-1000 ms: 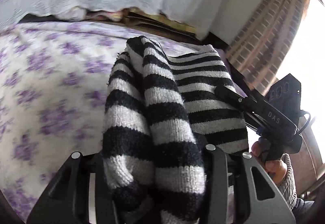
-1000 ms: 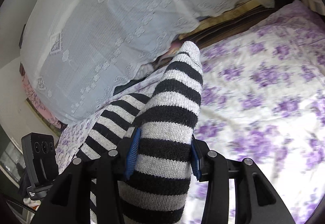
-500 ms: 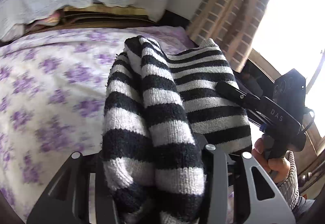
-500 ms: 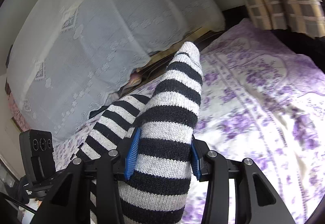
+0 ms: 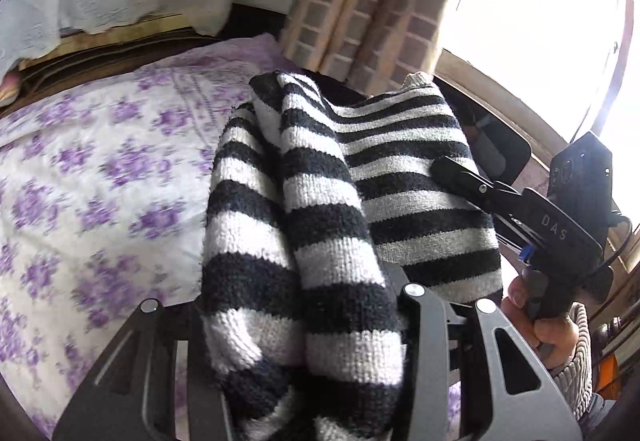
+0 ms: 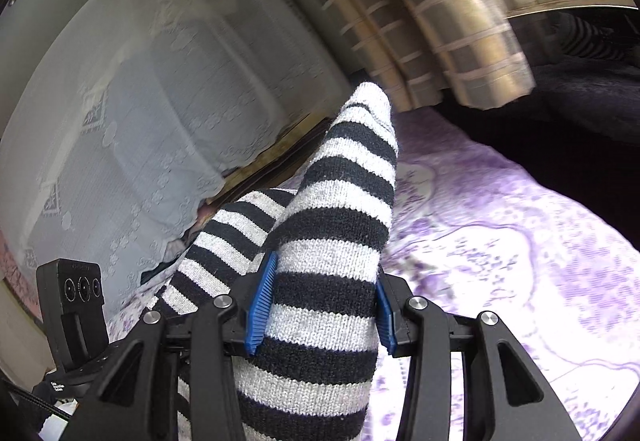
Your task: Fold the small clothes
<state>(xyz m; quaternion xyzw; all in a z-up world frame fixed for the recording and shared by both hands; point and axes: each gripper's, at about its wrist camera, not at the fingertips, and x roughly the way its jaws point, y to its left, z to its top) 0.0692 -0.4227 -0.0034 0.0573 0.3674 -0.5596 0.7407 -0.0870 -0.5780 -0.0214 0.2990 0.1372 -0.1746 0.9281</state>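
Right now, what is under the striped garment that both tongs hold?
Under the garment lies the floral bedsheet, seen at its sides. The sheet straight below it is covered by the knit, so I cannot see there.

striped knit garment (image 5: pixel 312 225) | black-and-white bands | bunched, draped in folds | held above floral bedspread (image 5: pixel 100 177)

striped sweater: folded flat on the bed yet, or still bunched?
Bunched, not on the bed. The striped sweater hangs gathered between the left gripper and right gripper, above the floral bedsheet.
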